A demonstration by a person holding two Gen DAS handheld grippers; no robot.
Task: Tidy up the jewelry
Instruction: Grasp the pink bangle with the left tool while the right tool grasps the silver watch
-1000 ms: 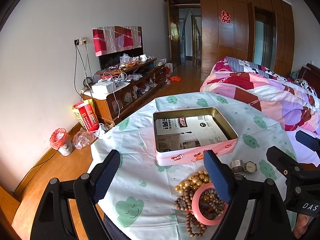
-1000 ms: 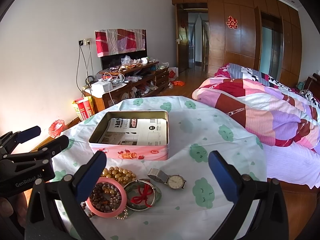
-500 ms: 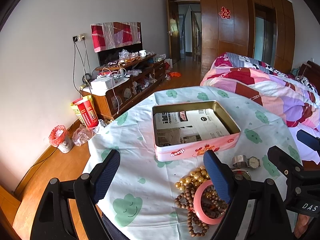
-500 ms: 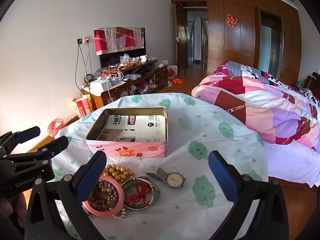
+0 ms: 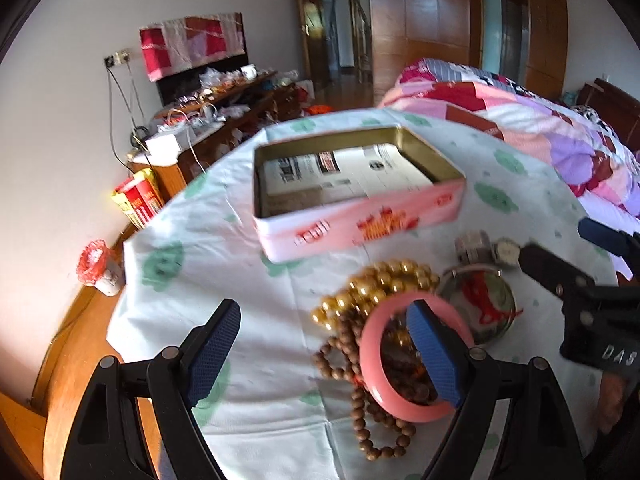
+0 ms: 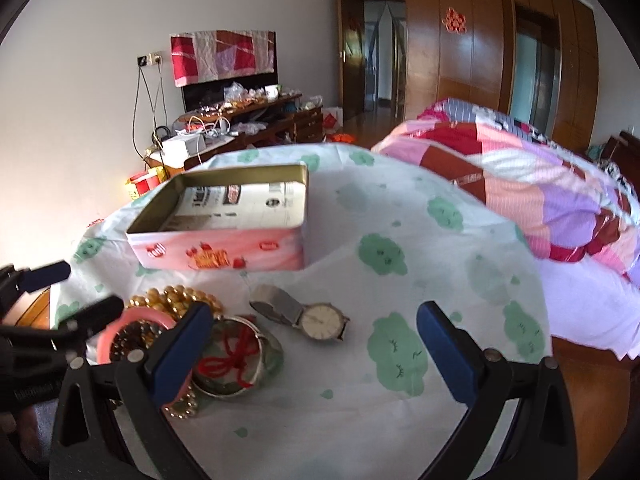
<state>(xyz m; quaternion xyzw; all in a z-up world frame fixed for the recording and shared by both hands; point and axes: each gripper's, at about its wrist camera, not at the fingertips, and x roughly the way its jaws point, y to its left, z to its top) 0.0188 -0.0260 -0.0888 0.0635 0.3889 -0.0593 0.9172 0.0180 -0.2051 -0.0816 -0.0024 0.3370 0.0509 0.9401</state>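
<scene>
Two bangles (image 5: 404, 360), two bead strings (image 5: 376, 284), one watch (image 6: 316, 318), one tin (image 6: 224, 220).

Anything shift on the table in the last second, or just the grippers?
Both hand-held grippers, left and right, moved forward and down toward the jewelry pile, still open and empty. The tin, watch, pink bangle and beads stayed put.
</scene>
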